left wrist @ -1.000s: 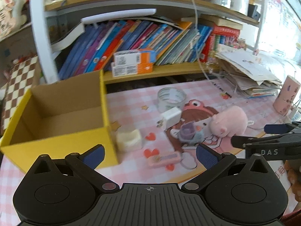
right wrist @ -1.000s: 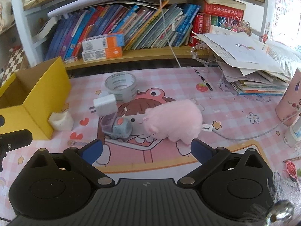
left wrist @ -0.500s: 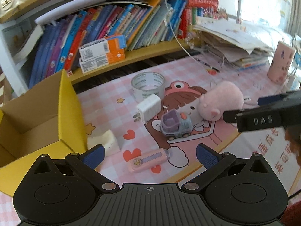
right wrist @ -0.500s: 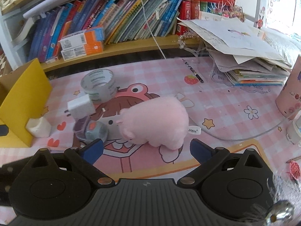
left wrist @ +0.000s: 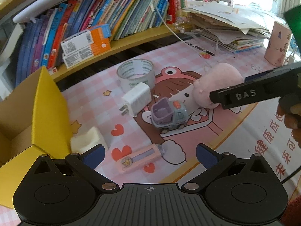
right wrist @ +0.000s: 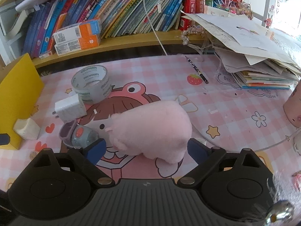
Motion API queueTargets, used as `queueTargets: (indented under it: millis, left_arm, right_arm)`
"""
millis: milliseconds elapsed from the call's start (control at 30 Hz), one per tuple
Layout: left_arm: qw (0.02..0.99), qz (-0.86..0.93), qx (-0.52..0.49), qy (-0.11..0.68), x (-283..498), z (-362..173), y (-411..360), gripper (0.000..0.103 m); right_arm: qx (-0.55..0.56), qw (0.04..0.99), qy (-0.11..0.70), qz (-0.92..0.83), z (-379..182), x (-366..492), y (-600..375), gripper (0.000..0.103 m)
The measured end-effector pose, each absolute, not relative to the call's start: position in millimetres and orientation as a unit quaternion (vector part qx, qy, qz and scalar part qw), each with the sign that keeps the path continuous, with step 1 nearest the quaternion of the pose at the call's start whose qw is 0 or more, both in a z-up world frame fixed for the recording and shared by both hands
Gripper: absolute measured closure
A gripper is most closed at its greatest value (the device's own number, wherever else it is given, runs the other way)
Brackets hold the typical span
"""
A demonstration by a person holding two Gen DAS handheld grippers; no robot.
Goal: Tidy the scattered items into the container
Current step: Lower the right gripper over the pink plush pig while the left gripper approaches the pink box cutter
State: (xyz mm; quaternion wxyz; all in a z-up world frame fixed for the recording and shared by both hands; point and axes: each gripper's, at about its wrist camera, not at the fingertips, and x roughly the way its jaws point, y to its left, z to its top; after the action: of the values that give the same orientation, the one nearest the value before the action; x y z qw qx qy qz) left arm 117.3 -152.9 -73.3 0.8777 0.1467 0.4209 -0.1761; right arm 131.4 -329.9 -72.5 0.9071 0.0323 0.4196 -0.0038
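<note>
1. while i look along the right gripper (right wrist: 145,149), the pink plush pig (right wrist: 150,130) lies between its blue fingertips (right wrist: 96,148), its rump nearest me. the jaws have just been narrowing, yet the pads stand apart from the fur, so nothing is pinched.
2. just left of the pig sits the toy truck (right wrist: 80,134), touching the left fingertip or nearly so; i cannot tell which.
3. my left gripper (left wrist: 149,155) is spread wide and empty, with the pink utility knife (left wrist: 140,158) lying flat on the desk mat (left wrist: 94,103) between its tips.
4. beside its left tip rests the white foam block (left wrist: 87,140), against the yellow cardboard box (left wrist: 49,113).
5. farther off lie the white charger (left wrist: 136,98) and the tape roll (left wrist: 136,73).
</note>
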Motion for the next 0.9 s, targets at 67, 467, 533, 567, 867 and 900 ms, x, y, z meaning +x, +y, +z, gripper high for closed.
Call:
queueTargets:
  millis: [67,467,533,567,867,900]
  left_arm:
    - [0.877,-0.179,0.156,0.417,118,-77,-156,0.001]
    - [0.864,-0.173,0.179,0.438,138,-106,-155,0.026]
    - [0.861,-0.173,0.179,0.444,140,-110,-153,0.027]
    - [0.861,-0.172,0.177,0.445,141,-111,-152,0.027]
    - [0.858,-0.178,0.130,0.463,149,-117,-139,0.031]
    - [0.858,-0.179,0.127,0.465,149,-117,-138,0.031]
  right_arm:
    - [0.029,0.906,0.422,-0.006,-75,135,-331,0.010]
    - [0.015,0.904,0.426,-0.018,-83,151,-332,0.006]
    - [0.015,0.903,0.428,-0.019,-84,151,-333,0.004]
    - [0.014,0.903,0.429,-0.020,-85,152,-333,0.003]
    - [0.004,0.903,0.430,-0.016,-90,161,-329,0.000]
    - [0.004,0.902,0.431,-0.016,-90,162,-328,0.000]
